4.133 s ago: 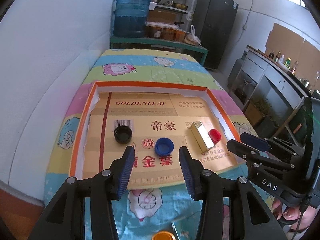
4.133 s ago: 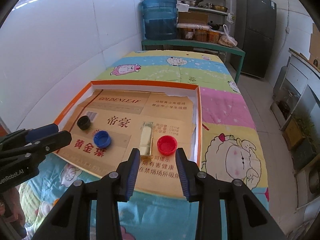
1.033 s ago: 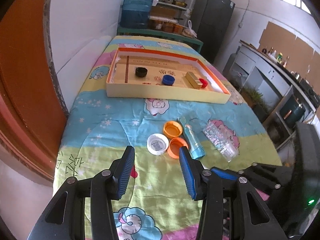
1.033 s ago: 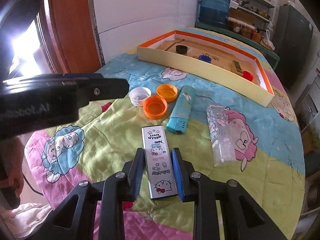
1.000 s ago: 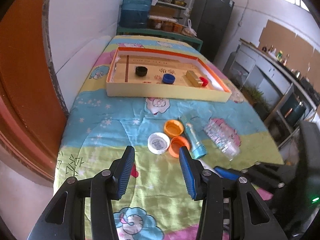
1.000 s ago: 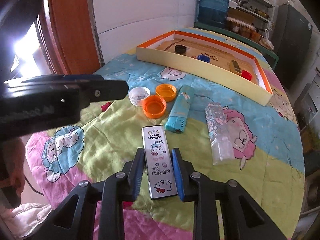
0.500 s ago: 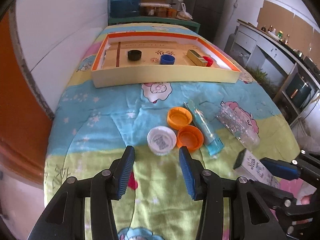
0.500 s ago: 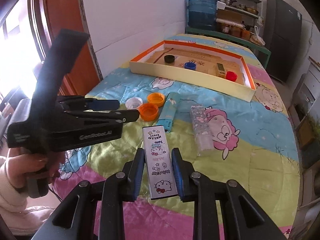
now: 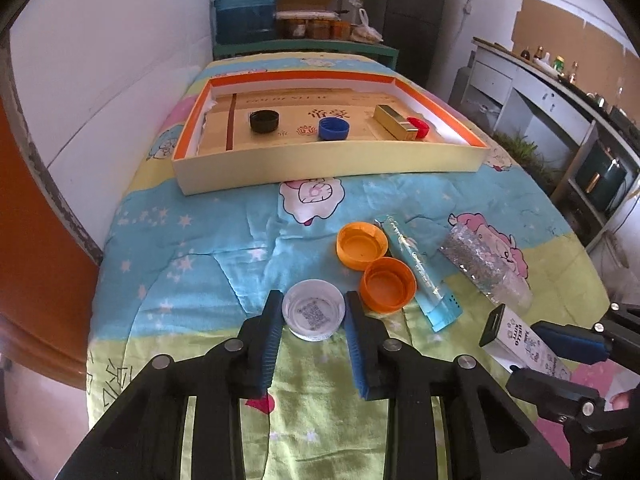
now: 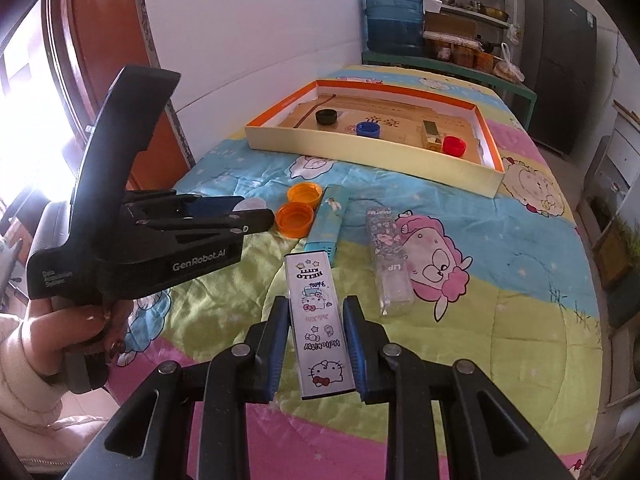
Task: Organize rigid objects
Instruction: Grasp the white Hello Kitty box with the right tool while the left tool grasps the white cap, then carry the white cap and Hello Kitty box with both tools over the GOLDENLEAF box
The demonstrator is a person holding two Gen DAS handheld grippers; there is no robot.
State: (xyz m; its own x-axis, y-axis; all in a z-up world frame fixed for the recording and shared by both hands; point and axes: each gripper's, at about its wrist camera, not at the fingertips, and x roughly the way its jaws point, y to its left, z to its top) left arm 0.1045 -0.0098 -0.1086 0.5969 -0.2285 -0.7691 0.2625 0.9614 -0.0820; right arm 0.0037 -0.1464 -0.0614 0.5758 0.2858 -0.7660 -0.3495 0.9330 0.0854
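The white bottle cap (image 9: 313,315), shallow and translucent with a printed code square inside, is pinched between the blue pads of the left gripper (image 9: 314,318), whose jaws have just been closing onto it; it is seen mouth-up on the cartoon-print quilt (image 9: 208,248), not yet lifted as far as can be judged. The white Hello Kitty box (image 10: 319,322), long, flat and glossy, is clamped along its sides by the right gripper (image 10: 316,330) and appears raised off the quilt. Just beside the white cap, two orange caps (image 9: 387,285) touching each other are left lying open side up, with a light blue slim box (image 9: 418,274) against them and a clear glittery tube (image 9: 486,272) a little further out. Beyond these, the shallow orange-rimmed cardboard tray (image 9: 320,162) is already stocked with a black cap (image 9: 264,121), a blue cap (image 9: 333,128), a gold box (image 9: 396,121) and a red cap (image 9: 418,127). By that count, four items are judged sorted, two are in hand, and four remain on the quilt.
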